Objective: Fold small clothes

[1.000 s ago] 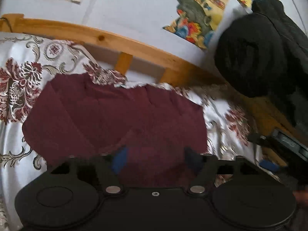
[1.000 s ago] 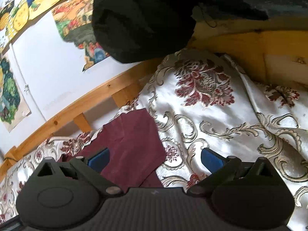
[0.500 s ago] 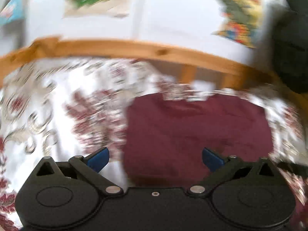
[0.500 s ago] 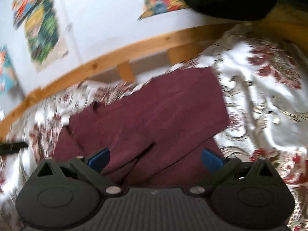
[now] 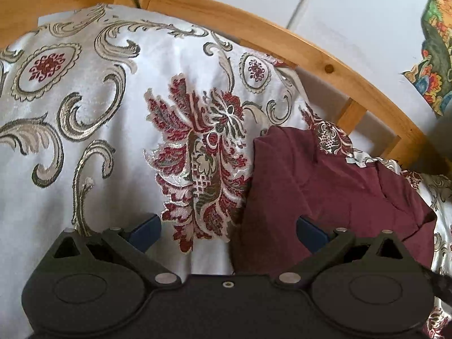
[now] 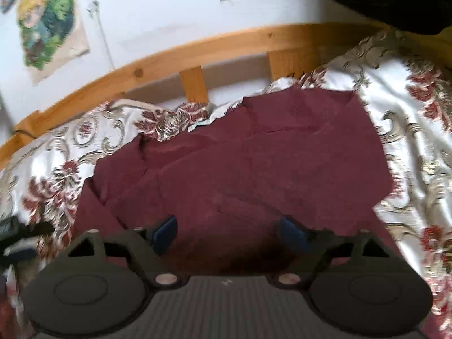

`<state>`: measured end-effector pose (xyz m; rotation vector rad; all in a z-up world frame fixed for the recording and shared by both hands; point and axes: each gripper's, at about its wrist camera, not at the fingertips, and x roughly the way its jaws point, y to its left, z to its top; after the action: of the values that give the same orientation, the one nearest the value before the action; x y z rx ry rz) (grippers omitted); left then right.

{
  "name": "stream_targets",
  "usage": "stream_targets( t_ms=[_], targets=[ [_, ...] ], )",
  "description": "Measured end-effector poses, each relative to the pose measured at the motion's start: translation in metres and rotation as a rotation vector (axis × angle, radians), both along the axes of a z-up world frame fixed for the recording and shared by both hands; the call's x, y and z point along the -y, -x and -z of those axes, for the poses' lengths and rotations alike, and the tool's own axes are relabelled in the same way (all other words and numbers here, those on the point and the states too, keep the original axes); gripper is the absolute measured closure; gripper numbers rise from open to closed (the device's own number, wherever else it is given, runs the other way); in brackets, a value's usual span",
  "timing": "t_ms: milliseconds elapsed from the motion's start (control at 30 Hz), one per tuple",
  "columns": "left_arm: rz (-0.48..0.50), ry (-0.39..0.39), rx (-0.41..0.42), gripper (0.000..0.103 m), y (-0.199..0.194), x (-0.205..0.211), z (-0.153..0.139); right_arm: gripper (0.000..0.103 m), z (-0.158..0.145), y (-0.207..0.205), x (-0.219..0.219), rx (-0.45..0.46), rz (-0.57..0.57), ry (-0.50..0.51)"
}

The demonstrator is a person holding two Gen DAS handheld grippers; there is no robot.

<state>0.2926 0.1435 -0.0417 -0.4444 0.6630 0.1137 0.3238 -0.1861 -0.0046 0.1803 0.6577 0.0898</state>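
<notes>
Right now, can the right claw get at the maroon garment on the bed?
Probably yes. The right claw hangs just above the maroon garment, its jaws apart and just now closing, with only cloth showing between them. Nothing lies in the way.

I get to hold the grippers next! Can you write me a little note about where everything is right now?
Left gripper: open, holding nothing. It sits over the maroon garment's left edge, one fingertip above the patterned bedspread, the other above the cloth.
Right gripper: jaws apart and just been closing, with the garment under and between the fingers; no clamp on the cloth is visible.
The garment lies on the bedspread near the wooden bed rail, already folded in on itself, with creases and overlapping layers showing.
Left to do: grab an edge and finish the folding, then smooth it.
</notes>
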Motion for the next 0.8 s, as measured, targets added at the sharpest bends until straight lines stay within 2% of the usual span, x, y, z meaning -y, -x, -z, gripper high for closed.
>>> stream_targets(
  t_ms=[167,233,267,300,367,433,500,600,633,700,800],
  targets=[
    [-0.005,0.026,-0.014,0.001,-0.001,-0.003,-0.001,0.02,0.016,-0.041,-0.044,-0.05,0.061,0.278],
    [-0.009,0.036,-0.015,0.001,0.0,-0.005,-0.001,0.04,0.024,-0.048,-0.051,-0.074,0.038,0.326],
    [-0.01,0.041,-0.016,0.001,0.0,-0.006,-0.001,0.071,0.025,-0.05,-0.052,-0.088,0.02,0.322],
    [-0.011,0.044,-0.016,0.001,0.0,-0.006,-0.001,0.084,0.024,-0.049,-0.052,-0.099,0.008,0.312],
    [-0.013,0.051,-0.017,0.001,0.0,-0.006,-0.001,0.093,0.014,-0.039,-0.05,-0.049,-0.008,0.306],
    [-0.014,0.056,-0.02,0.001,0.001,-0.006,-0.002,0.094,-0.004,-0.02,-0.049,0.065,-0.039,0.297],
    [-0.018,0.067,-0.023,0.001,0.002,-0.006,-0.003,0.094,-0.023,0.009,-0.038,0.223,-0.081,0.266],
    [-0.021,0.076,-0.028,0.001,0.005,-0.004,-0.003,0.093,-0.037,0.055,-0.024,0.435,-0.118,0.326],
    [-0.019,0.073,-0.03,0.001,0.005,-0.003,-0.002,0.093,-0.036,0.066,-0.02,0.473,-0.124,0.359],
    [-0.012,0.057,-0.037,0.001,0.006,0.001,-0.001,0.093,-0.028,0.083,-0.011,0.472,-0.145,0.415],
    [-0.001,0.031,-0.047,0.001,0.007,0.006,0.0,0.093,-0.007,0.105,0.002,0.377,-0.189,0.442]
  ],
)
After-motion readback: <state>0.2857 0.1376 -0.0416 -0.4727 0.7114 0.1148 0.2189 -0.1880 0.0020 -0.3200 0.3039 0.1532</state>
